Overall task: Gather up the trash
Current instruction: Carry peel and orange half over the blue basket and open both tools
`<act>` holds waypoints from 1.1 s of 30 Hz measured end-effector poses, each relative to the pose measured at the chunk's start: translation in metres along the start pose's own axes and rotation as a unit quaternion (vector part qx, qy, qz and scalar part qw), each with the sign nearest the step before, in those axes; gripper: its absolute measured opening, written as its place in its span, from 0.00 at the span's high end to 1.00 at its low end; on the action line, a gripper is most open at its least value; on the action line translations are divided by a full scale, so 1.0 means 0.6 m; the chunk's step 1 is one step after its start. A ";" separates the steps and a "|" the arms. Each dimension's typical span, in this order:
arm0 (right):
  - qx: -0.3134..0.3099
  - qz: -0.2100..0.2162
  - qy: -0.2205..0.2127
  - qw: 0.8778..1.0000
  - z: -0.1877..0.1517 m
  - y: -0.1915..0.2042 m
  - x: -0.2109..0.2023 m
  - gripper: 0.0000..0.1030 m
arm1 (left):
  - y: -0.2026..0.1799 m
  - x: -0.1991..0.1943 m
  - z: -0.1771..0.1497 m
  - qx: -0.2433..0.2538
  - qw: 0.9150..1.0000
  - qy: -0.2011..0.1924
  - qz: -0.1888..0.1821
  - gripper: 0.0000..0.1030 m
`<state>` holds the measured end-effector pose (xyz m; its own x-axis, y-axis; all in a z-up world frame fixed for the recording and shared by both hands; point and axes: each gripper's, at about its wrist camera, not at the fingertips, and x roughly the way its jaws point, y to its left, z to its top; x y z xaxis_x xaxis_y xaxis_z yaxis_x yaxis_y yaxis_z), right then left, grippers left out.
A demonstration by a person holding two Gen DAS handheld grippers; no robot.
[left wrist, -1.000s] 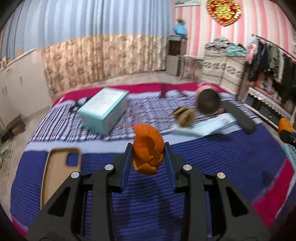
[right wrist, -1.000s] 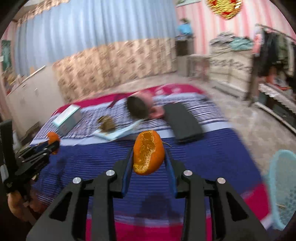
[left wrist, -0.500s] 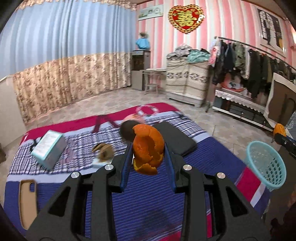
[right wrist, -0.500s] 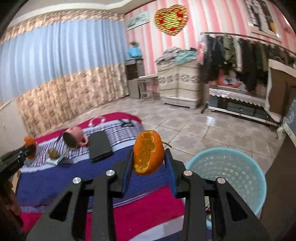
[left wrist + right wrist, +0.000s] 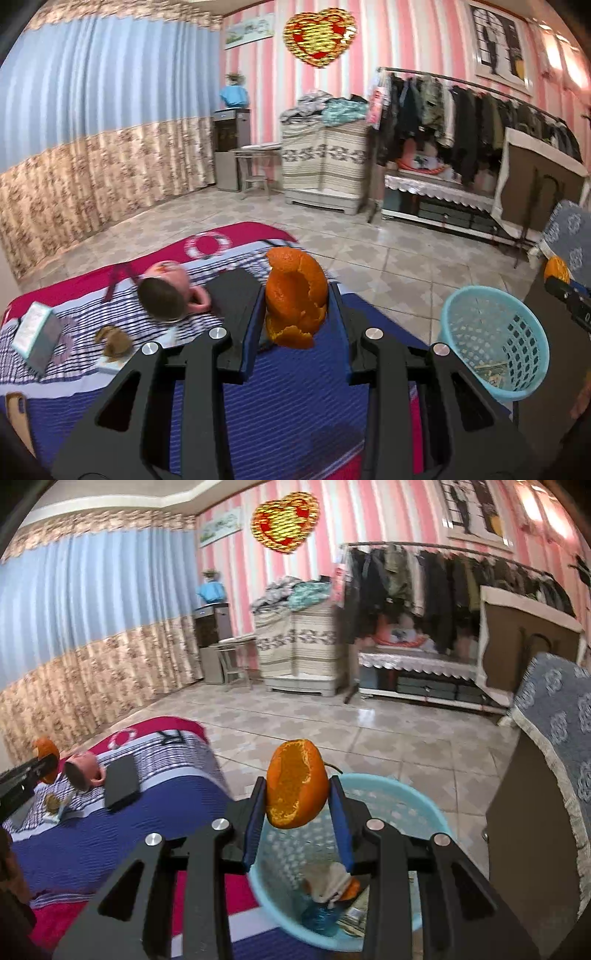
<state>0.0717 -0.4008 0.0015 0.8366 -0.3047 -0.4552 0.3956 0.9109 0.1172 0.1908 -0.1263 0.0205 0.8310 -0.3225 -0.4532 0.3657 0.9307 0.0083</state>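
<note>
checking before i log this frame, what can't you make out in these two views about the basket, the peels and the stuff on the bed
- Basket contents, right wrist view: the right gripper, shut on an orange peel, covers much of the inside; the items at the bottom are unclear.
- Basket in the left wrist view: too small to tell what is inside.
- Small brown thing on the bed, left wrist view: blurred, unidentifiable.
- Mug: its opening is dark, contents unknown.

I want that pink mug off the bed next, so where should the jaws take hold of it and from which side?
The pink mug lies on its side on the bed, mouth towards the camera, handle at its right. Come from above and pinch the rim wall or handle; the round body looks too wide and might roll.
</note>
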 end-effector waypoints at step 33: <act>0.094 -0.089 -0.002 0.992 -0.021 -0.177 0.045 0.67 | -0.370 0.138 -0.023 0.113 0.981 0.036 -0.154 0.36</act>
<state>0.0474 -0.5022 -0.0342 0.7480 -0.4575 -0.4809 0.6006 0.7749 0.1970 0.1726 -0.3573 -0.0308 0.6373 -0.5623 -0.5269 0.6856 0.7259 0.0546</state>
